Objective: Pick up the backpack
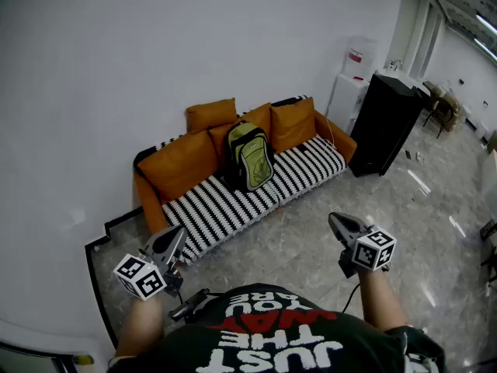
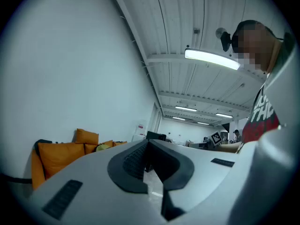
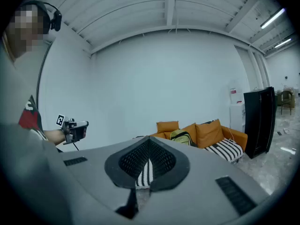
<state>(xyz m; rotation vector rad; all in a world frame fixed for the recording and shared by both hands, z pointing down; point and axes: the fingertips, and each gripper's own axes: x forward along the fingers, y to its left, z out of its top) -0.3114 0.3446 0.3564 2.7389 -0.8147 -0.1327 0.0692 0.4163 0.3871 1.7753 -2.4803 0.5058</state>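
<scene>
Head view: backpack (image 1: 250, 155) beyond right tool (image 1: 334, 218)

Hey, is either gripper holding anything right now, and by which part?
Nothing is held. The left gripper and the right gripper are both shut and empty; the green backpack sits untouched on the sofa.

My dark T-shirt (image 1: 272, 346) bears white and red lettering; the grey left gripper (image 1: 175, 235) and right gripper (image 1: 335, 220) have black textured pads (image 3: 133, 161) and white cubes (image 1: 140, 277) with black square markers
</scene>
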